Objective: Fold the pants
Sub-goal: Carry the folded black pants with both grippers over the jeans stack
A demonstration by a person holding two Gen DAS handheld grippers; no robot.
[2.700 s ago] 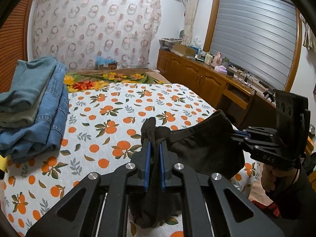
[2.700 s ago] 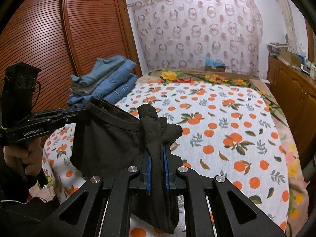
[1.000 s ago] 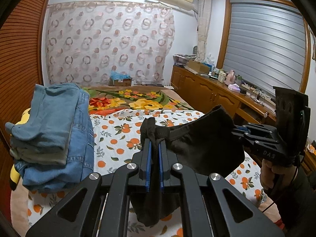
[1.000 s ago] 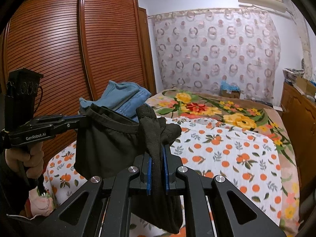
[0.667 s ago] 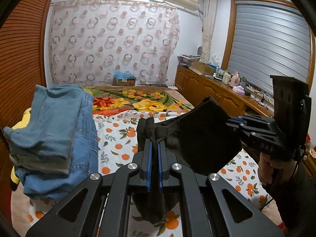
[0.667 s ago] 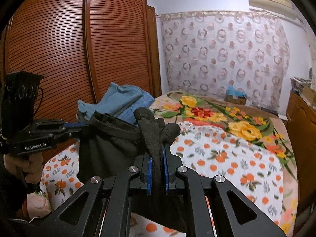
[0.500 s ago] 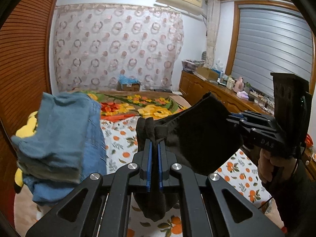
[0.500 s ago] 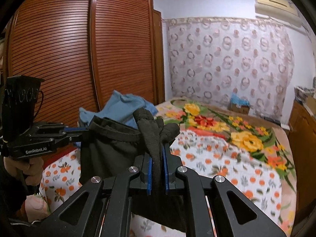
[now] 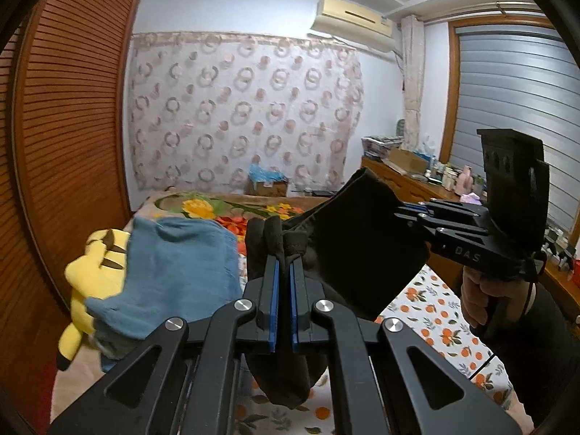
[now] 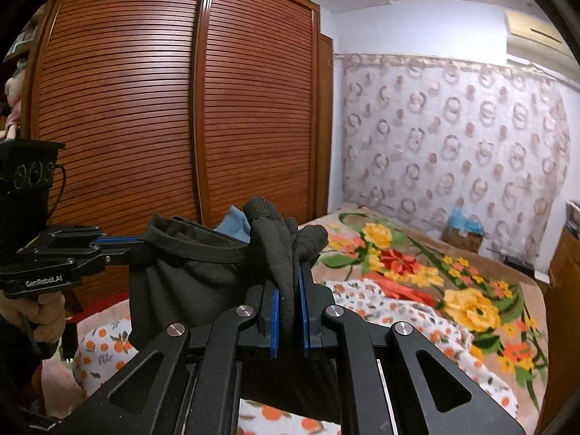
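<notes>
Your right gripper (image 10: 287,301) has its blue-padded black fingers clamped on a bunched fold of the black fabric pants (image 10: 203,282), which hang in the air above the orange-print white bedsheet (image 10: 409,322). At the left, your left gripper (image 10: 119,244), black with blue pads, pinches the waistband's far end, so the band stretches between the two. A bit of light blue folded clothing (image 10: 233,223) peeks over the waistband before the brown slatted wardrobe doors (image 10: 174,108).

Evenly lit indoor room with soft shadows. Fisheye bending curves the edges, with black vignette corners. Slight motion blur softens the bedspread (image 10: 417,290) at 4 o'clock.
</notes>
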